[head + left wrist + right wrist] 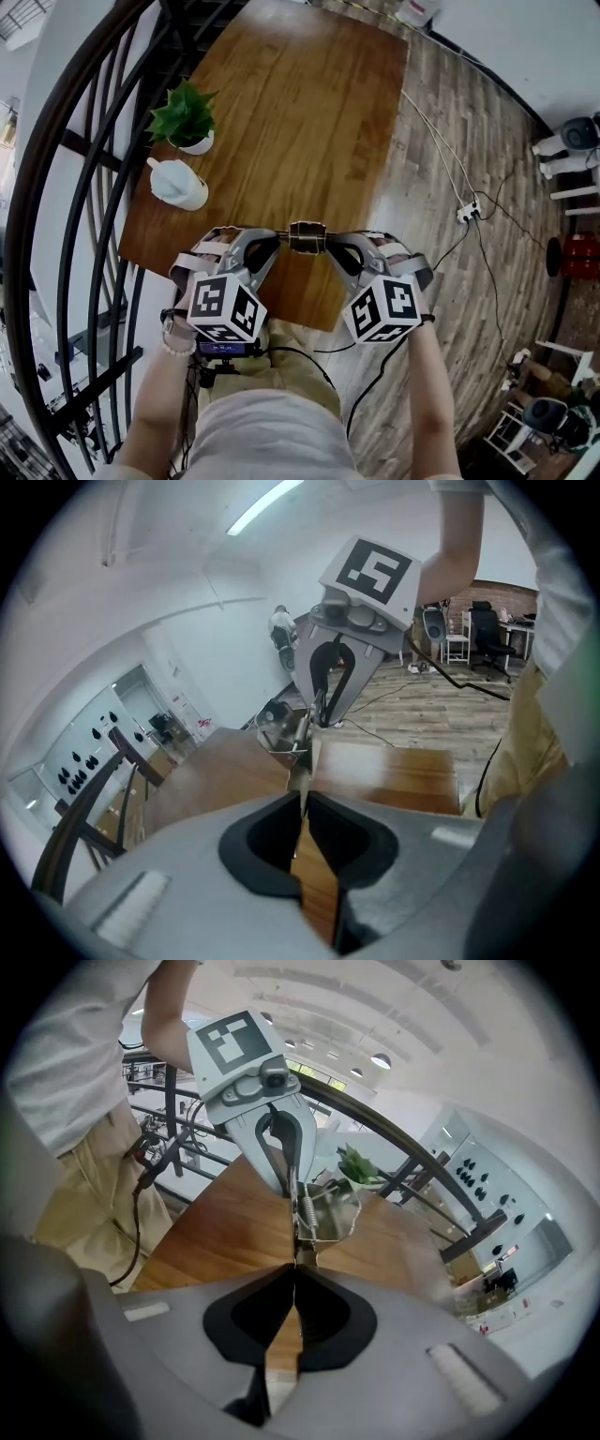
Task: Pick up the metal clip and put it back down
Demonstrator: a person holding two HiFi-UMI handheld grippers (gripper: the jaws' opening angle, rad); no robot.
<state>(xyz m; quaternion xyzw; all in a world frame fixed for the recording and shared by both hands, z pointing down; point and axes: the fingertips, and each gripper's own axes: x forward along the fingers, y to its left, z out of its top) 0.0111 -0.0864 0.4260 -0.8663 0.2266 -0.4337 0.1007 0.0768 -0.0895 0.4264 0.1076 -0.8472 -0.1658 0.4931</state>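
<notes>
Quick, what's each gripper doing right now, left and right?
Left gripper: closed on one end of the metal clip.
Right gripper: closed on the clip's other end.

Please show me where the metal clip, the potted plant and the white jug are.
metal clip (307, 237): head view, middle of its body.
potted plant (183, 112): head view, its green leaves.
white jug (180, 185): head view, its rounded body.

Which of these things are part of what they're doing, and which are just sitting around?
In the job: metal clip, pinched at each end by the left gripper and right gripper; wooden table.
Just lying about: potted plant, white jug, power strip on the floor.
</notes>
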